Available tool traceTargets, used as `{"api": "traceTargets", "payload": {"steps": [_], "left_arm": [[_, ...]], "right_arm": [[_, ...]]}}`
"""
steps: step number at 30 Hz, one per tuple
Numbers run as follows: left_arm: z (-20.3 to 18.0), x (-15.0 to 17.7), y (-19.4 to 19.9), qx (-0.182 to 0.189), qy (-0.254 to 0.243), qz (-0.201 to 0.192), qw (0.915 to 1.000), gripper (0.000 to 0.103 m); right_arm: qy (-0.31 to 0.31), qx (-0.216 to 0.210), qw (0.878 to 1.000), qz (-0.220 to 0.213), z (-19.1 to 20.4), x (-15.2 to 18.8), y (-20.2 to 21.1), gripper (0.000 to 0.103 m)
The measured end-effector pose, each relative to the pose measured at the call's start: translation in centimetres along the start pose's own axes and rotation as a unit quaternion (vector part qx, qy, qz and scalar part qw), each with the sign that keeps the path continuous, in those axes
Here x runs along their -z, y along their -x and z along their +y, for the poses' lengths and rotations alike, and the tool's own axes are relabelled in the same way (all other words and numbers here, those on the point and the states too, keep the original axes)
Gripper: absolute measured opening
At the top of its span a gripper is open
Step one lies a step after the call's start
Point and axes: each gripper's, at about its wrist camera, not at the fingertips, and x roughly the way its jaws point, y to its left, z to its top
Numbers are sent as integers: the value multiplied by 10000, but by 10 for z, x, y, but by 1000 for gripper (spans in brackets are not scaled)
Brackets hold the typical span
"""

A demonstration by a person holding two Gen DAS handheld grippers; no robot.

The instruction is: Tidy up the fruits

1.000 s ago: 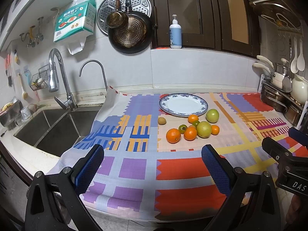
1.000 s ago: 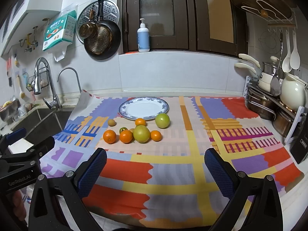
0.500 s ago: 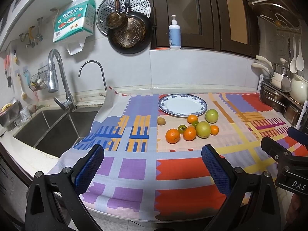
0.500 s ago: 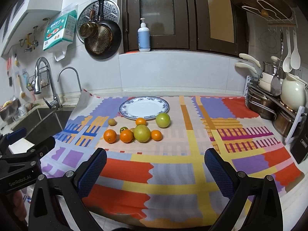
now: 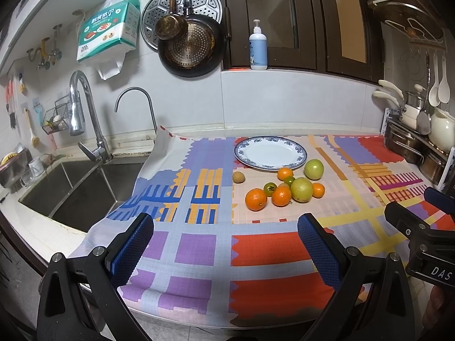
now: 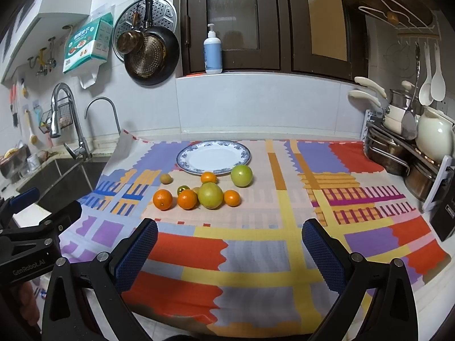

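Two claws, the left claw [image 5: 226,241] and the right claw [image 6: 229,244], hung spread and empty above the near edge of the counter [image 6: 256,258]. The fruits [image 6: 210,194] lay clustered well ahead of both, just short of the plate [image 6: 213,157]. Best to pinch an outlying orange [image 6: 162,199] first, gently, so its neighbours would not roll.

This is a home kitchen: a steel sink [image 5: 71,190] with a tall tap [image 5: 85,119] sits at the left, pans [image 5: 190,45] hang on the tiled wall at upper centre, and pots [image 6: 398,147] fill a rack at the right.
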Motion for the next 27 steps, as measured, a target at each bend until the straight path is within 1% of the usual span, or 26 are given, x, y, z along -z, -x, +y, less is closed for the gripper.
{"api": "traceTargets", "payload": {"steps": [6,12,15,19,22,24,27], "left_arm": [[5,-1,-10,54,-3,67,10000,103],[10,-5,-23,115,-46,127,9998,103],[14,-8,-34,229,-90,174,9995,103],[17,-13,-50,257,-207,199,9993,103],[18,-18,-67,367,-322,254,9985,102],[18,-21,-80,473,-428,304,9975,97],[16,-25,-97,661,-627,382,9951,95]], "right_arm": [[23,-18,10000,93,3,-2,-8,102],[182,32,9997,180,10,-5,-21,102],[292,46,9993,228,16,-8,-31,102],[407,35,9985,353,24,-13,-51,102],[473,87,9978,463,28,-16,-66,102],[510,118,9973,520,31,-17,-74,102],[597,212,9960,638,35,-22,-91,100]]}}
